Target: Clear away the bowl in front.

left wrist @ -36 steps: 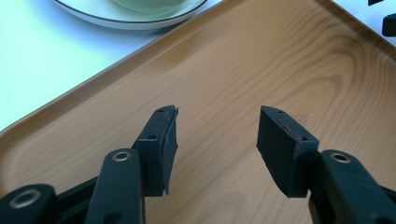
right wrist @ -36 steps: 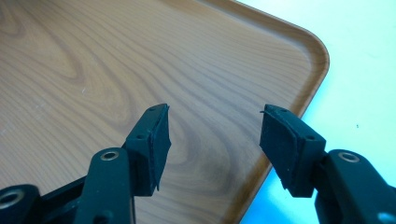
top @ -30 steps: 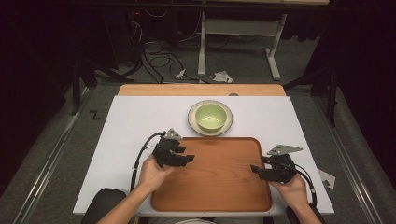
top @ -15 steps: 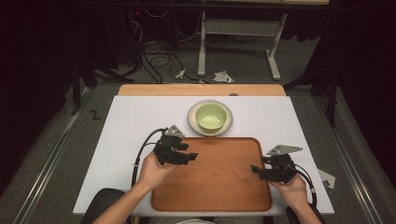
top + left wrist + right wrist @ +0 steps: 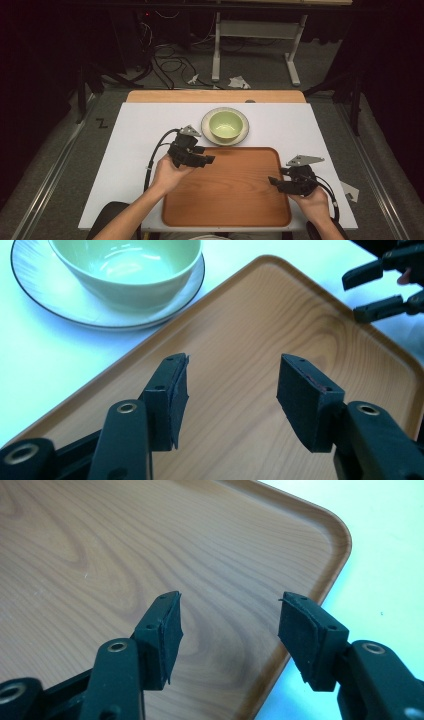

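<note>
The rectangular brown wooden tray lies at the white tabletop's near edge, long axis left-right; both the right hand-held gripper and left hand-held gripper gape empty over its side rims. Beyond, a pale green bowl sits on a white plate. The left hand-held gripper has shifted slightly farther since earlier.

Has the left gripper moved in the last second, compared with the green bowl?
Yes, slightly. In the high view the left gripper has crept away from the person, toward the green bowl, and now sits over the wooden tray's far left corner.
</note>
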Tool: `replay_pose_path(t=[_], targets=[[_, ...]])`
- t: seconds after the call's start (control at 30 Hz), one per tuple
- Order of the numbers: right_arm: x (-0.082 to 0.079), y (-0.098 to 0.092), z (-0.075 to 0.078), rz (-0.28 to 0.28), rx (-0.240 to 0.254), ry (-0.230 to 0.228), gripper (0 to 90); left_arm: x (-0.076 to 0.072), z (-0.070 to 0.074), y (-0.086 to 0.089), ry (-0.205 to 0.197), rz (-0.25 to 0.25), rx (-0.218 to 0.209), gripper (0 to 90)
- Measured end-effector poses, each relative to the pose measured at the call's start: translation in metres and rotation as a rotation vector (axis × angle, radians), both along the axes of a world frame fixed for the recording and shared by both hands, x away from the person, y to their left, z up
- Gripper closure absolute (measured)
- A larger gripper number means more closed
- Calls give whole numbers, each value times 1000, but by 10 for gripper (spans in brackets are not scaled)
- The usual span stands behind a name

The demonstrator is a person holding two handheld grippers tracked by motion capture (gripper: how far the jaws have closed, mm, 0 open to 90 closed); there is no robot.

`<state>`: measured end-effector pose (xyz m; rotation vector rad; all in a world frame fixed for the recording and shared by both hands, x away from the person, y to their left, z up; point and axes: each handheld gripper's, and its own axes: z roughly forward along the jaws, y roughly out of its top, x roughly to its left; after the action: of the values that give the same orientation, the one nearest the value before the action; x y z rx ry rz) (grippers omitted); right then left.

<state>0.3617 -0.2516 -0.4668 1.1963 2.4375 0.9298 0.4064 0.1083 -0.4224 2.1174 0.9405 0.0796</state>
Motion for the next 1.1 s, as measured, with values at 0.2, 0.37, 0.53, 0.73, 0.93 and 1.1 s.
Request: replay_pose_path(t=[0.2, 0.37, 0.53, 0.73, 0.93, 1.1], targets=[[0, 0, 0, -1, -2, -8, 429, 11, 2, -5, 8, 13, 0, 457], [0, 0, 0, 0, -3, -6, 429, 17, 4, -10, 8, 19, 1, 458], [0, 0, 0, 0, -1, -7, 429, 22, 6, -13, 9, 21, 3, 457], [0, 0, 0, -1, -1, -3, 429, 28, 6, -18, 14, 15, 11, 456], [0, 0, 0, 3, 2, 1, 429, 35, 6, -22, 21, 25, 10, 461], [0, 0, 0, 2, 3, -1, 429, 42, 7, -27, 29, 37, 18, 464]])
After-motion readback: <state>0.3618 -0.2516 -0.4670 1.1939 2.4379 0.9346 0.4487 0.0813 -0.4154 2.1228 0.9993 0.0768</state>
